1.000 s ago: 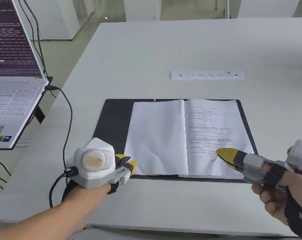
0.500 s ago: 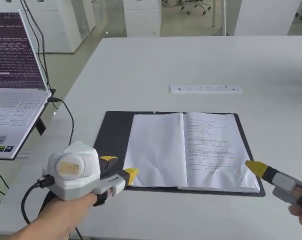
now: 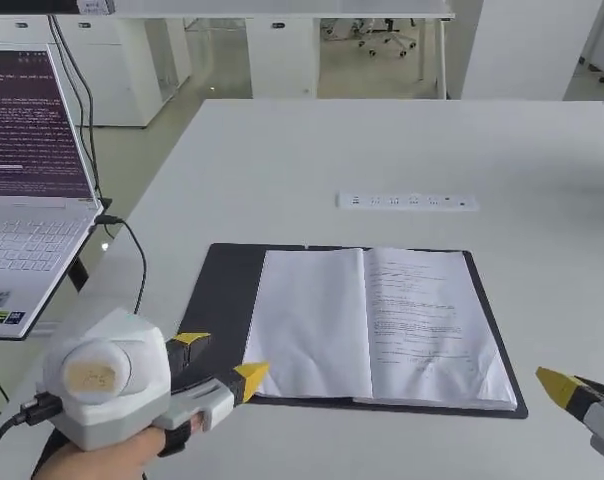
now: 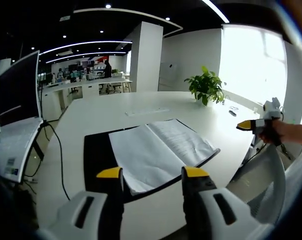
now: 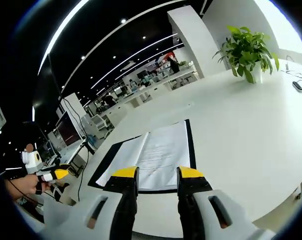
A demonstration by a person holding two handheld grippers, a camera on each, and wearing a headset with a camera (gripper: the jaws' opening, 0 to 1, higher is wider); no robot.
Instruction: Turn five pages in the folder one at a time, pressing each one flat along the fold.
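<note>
So the black folder (image 3: pixel 230 300) was lying open flat on the white table (image 3: pixel 382 140), near the front edge. It had a blank page (image 3: pixel 307 320) left of the fold (image 3: pixel 366 320) and a printed page (image 3: pixel 427 320) on the right. Neither gripper was touching it. The left gripper (image 3: pixel 222 356) hovered just off the folder's near left corner, jaws spread wide with nothing between them. The right gripper (image 3: pixel 567 388) was out past the near right corner, a bit further from the cover, and its own view showed the jaws parted by a narrower gap, also holding nothing. What mattered for the next turn, I figured, was that the fold ran straight away from the person, near edge to far edge. That put the printed page's loose edge along the right side, which was the right gripper's side. I'd have guessed the right one would lift that edge and swing it over leftward, with the left one placed to press along the fold after. A laptop (image 3: pixel 22 200) sat off to the left and a power strip (image 3: pixel 407 201) beyond the folder, both well apart from it.
</note>
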